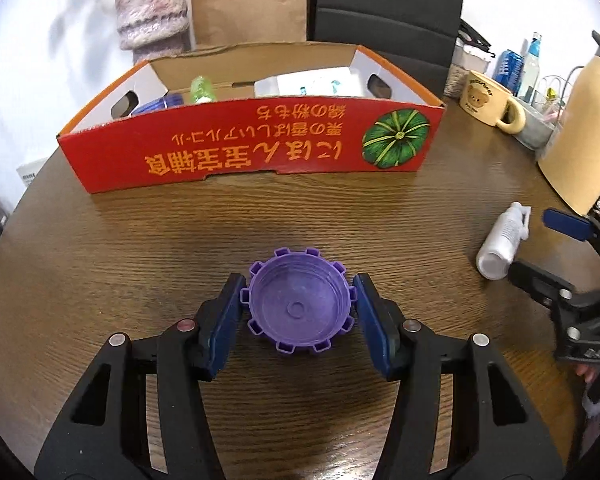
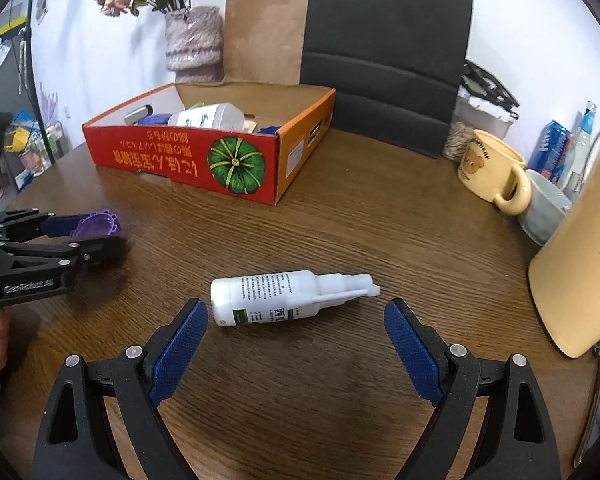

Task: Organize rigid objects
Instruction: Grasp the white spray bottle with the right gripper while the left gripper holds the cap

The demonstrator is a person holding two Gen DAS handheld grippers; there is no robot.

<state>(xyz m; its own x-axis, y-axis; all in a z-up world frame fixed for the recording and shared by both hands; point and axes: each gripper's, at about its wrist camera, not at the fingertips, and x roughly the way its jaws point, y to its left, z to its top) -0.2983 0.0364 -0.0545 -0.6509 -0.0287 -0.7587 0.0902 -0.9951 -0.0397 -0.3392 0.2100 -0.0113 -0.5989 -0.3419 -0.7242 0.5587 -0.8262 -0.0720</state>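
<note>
A purple toothed lid lies open side up on the wooden table, between the blue pads of my left gripper. The pads touch its toothed rim on both sides. The lid also shows in the right wrist view. A white spray bottle lies on its side just ahead of my right gripper, which is open and empty. The bottle also shows in the left wrist view. A red cardboard box with a pumpkin picture stands behind, holding several items.
A yellow bear mug, a grey bowl and a tan kettle stand at the right. A black chair, a paper bag and a vase of dried flowers are behind the box.
</note>
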